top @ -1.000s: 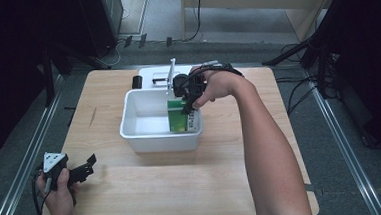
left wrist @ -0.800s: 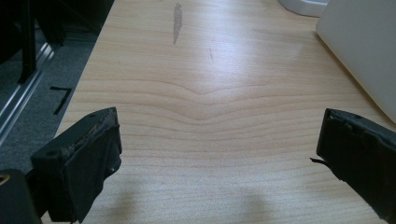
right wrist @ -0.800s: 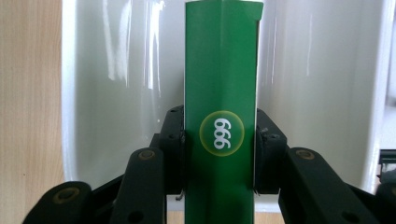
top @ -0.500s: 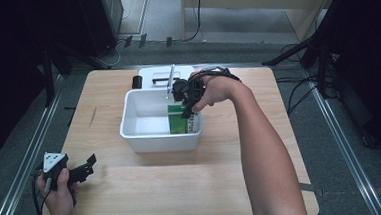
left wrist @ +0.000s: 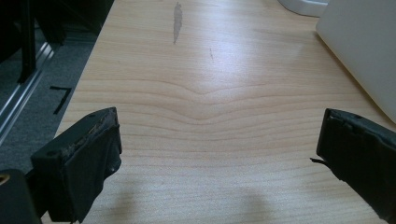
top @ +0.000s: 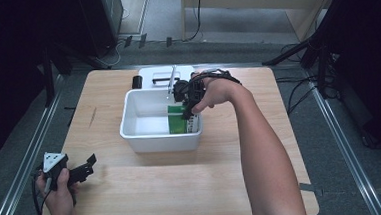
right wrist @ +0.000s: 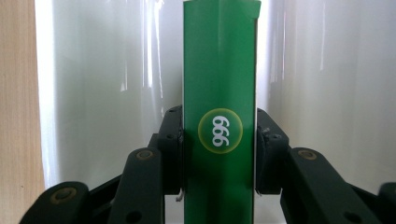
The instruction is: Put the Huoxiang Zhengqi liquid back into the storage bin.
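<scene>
A tall green carton is gripped inside a white rectangular plastic tub.

In the high view, the white rectangular plastic tub [top: 149, 121] is seen near the centre of the light wooden table [top: 193, 187], and the tall green carton [top: 178, 119] stands in its corner toward 3 o'clock, met from 12 o'clock by the right gripper [top: 185, 99]. The left gripper [top: 84, 170] is held over the table toward 7 o'clock. In the left gripper view, the black jaws are seen spread wide over bare wood, with the tub wall at 2 o'clock. In the right gripper view, the carton, marked "999", is clamped between both jaws against the white tub interior.
</scene>
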The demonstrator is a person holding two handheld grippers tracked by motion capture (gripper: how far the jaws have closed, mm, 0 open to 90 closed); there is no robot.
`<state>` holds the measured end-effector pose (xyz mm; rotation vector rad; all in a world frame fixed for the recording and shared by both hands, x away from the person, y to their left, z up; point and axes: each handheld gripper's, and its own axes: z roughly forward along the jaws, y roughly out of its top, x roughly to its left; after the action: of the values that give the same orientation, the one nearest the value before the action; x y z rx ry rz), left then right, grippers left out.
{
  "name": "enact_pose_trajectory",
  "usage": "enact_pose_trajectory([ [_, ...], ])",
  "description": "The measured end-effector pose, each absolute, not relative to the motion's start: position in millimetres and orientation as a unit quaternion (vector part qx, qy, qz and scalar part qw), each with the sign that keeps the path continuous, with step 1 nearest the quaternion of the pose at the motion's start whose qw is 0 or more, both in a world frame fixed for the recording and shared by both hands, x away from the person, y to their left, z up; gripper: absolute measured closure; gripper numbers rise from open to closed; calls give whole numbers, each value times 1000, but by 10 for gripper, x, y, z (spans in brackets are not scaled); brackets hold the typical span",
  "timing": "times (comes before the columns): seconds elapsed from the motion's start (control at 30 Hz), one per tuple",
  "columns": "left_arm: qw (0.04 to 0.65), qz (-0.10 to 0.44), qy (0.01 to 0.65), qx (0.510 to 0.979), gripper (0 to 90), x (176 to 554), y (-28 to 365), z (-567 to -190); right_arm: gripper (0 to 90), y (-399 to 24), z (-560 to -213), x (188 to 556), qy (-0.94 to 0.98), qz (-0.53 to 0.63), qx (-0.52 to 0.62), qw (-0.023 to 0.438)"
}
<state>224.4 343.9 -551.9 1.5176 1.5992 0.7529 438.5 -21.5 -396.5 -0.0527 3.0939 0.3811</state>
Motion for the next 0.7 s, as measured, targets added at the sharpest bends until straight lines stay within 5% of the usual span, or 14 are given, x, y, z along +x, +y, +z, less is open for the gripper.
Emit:
enact_pose_trajectory([
  [0.33,395,297,631,598,9,2244,3437,-5519,544,-238,-3949,4398,992,127,-4,21],
  [0.7,395,297,631,599,8,2245,3437,-5519,192,-214,-3829,4387,987,142,77,18],
])
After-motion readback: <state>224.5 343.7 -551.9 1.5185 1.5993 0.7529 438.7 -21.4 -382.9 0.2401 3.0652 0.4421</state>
